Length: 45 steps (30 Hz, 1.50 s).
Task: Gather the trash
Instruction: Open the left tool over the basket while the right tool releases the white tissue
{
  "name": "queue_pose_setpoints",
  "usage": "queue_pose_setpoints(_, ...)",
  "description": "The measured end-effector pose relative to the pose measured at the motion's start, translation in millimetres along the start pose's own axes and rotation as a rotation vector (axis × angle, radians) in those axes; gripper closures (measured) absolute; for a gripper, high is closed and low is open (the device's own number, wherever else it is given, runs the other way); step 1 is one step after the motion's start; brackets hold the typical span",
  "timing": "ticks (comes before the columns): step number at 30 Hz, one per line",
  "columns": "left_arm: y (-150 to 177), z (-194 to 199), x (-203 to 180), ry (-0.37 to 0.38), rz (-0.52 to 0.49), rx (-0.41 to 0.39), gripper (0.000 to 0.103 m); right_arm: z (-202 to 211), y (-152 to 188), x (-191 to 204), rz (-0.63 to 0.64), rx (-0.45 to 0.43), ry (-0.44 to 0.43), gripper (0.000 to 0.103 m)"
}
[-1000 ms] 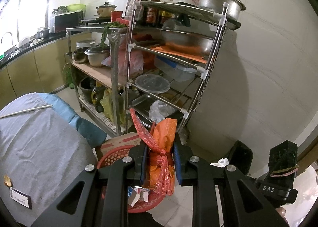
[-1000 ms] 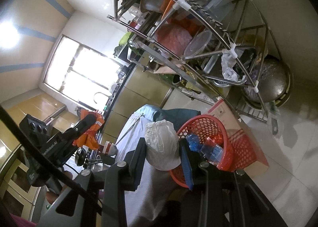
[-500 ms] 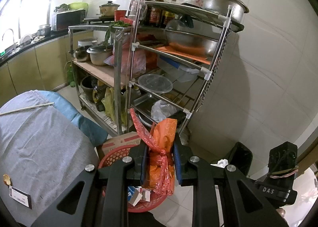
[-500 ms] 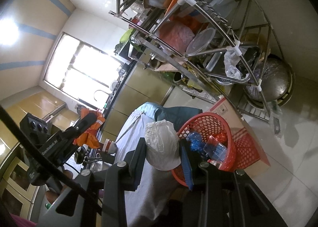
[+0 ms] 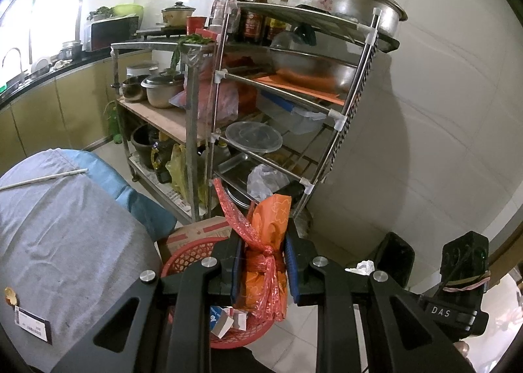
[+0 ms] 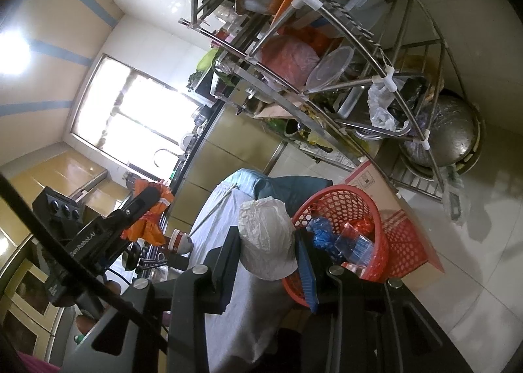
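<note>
1. Trash sits in both grippers: since the earlier frames neither grip has changed, and the only difference is a slight shift of view, with the rack [image 5: 294, 85] a little lower and the basket [image 5: 193, 262] a little nearer in the left view.
2. Table [image 5: 65, 235], under a grey cloth, fills the lower left of the left view; its rounded edge runs just beside the basket, and a thin stick [image 5: 42, 177] lies near its far edge.
3. Rack stands against the tiled wall behind the basket, with pots, bowls and bottles on its shelves; its nearest leg comes down just past the box [image 5: 199, 229].
4. Floor [image 6: 474, 242] is bare tile to the right of the basket and rack, the widest open room.
5. Basket, red mesh, stands on the floor between table edge and box, touching or nearly touching both; blue and clear wrappers [image 6: 346, 239] lie inside.
6. Left gripper [image 5: 263, 262] is pinching an orange bag [image 5: 268, 242] tied with red mesh, held above the basket's near rim.
7. Right gripper [image 6: 268, 249] is pinching a white bag [image 6: 264, 235], crumpled, over the table edge just left of the basket.
</note>
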<state>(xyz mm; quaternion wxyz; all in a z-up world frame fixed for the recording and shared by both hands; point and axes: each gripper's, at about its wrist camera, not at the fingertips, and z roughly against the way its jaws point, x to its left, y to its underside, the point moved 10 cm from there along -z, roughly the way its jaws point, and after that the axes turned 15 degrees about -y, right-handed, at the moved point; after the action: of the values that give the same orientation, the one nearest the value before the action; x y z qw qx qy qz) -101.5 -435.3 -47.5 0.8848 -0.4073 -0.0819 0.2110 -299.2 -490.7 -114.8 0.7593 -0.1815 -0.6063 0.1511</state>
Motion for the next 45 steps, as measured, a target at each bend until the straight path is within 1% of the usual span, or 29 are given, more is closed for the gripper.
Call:
queue_pose_setpoints(3, 2.3, 2.6, 1.7, 0.004, 0.004, -0.001, 0.079, 2.3, -0.7, -0.2, 0.009, -0.009, 0.011, 0.067)
queue_pose_setpoints(7, 12.2, 4.9, 2.5, 0.030, 0.016, 0.011, 0.079, 18.0, -7.4, -8.5, -0.008, -0.055, 0.020, 0.067)
queue_pose_setpoints(11, 33.4, -0.6, 2.4, 0.041, 0.000, 0.044, 0.079, 30.8, -18.0, -20.4, -0.034, -0.113, 0.021, 0.067)
queue_pose_setpoints(13, 43.8, -6.7, 4.1, 0.047, -0.001, 0.065, 0.079, 30.5, -21.8, -27.9, -0.058, -0.123, 0.016, 0.067)
queue_pose_setpoints(16, 59.9, -22.2, 8.8, 0.064, 0.011, 0.111, 0.079, 17.1, -22.4, -33.0, -0.080, -0.108, 0.008, 0.067)
queue_pose_setpoints(18, 67.8, -33.0, 11.7, 0.058, -0.001, 0.133, 0.079, 5.6, -21.2, -34.2, -0.079, -0.098, 0.009, 0.067)
queue_pose_setpoints(21, 76.5, -45.3, 21.0, 0.055, 0.000, 0.161, 0.079, -23.8, -14.2, -38.0, -0.101, -0.052, -0.003, 0.067)
queue_pose_setpoints(22, 80.3, -50.1, 25.0, 0.061, 0.001, 0.178, 0.079, -31.8, -11.0, -40.6, -0.099, -0.040, 0.006, 0.067)
queue_pose_setpoints(24, 88.2, -62.2, 35.5, 0.047, 0.015, 0.211, 0.079, -50.4, -4.3, -47.4, -0.098, -0.009, 0.039, 0.065)
queue_pose_setpoints(27, 98.3, -76.8, 41.8, 0.060, 0.034, 0.253, 0.079, -72.9, 3.9, -58.9, -0.096, 0.016, 0.083, 0.065)
queue_pose_setpoints(28, 102.3, -84.4, 43.6, 0.058, 0.036, 0.275, 0.079, -81.4, 6.4, -64.9, -0.095, 0.027, 0.107, 0.063)
queue_pose_setpoints(29, 104.7, -89.2, 44.5, 0.055, 0.035, 0.284, 0.078, -88.4, 9.0, -72.0, -0.100, 0.039, 0.134, 0.054)
queue_pose_setpoints(31, 110.0, -97.9, 44.5, 0.064, 0.028, 0.313, 0.072, -100.5, 13.8, -85.1, -0.140, 0.050, 0.156, 0.036)
queue_pose_setpoints(32, 111.8, -101.9, 45.1, 0.074, 0.033, 0.327, 0.063, -106.0, 15.4, -90.3, -0.165, 0.053, 0.152, 0.036)
queue_pose_setpoints(33, 112.1, -104.6, 46.9, 0.075, 0.042, 0.330, 0.055, -111.3, 17.2, -96.5, -0.183, 0.060, 0.160, 0.036)
queue_pose_setpoints(35, 109.6, -106.1, 53.4, 0.054, 0.054, 0.320, 0.053, -112.0, 17.2, -101.6, -0.186, 0.058, 0.179, 0.036)
queue_pose_setpoints(38, 99.9, -99.9, 61.8, 0.041, 0.079, 0.296, 0.053, -102.5, 15.0, -94.7, -0.150, 0.050, 0.162, 0.036)
queue_pose_setpoints(40, 88.8, -91.3, 63.5, 0.017, 0.073, 0.258, 0.052, -85.2, 10.0, -90.5, -0.102, 0.031, 0.175, 0.036)
queue_pose_setpoints(43, 67.5, -74.4, 52.8, -0.029, 0.020, 0.175, 0.050, -43.1, 0.8, -91.2, -0.071, -0.021, 0.200, 0.036)
queue_pose_setpoints(44, 57.8, -66.2, 44.7, -0.049, -0.004, 0.134, 0.046, -19.3, -3.2, -92.6, -0.071, -0.058, 0.205, 0.036)
queue_pose_setpoints(45, 49.7, -60.7, 37.8, -0.063, -0.023, 0.098, 0.038, -4.1, -6.3, -93.2, -0.073, -0.082, 0.212, 0.036)
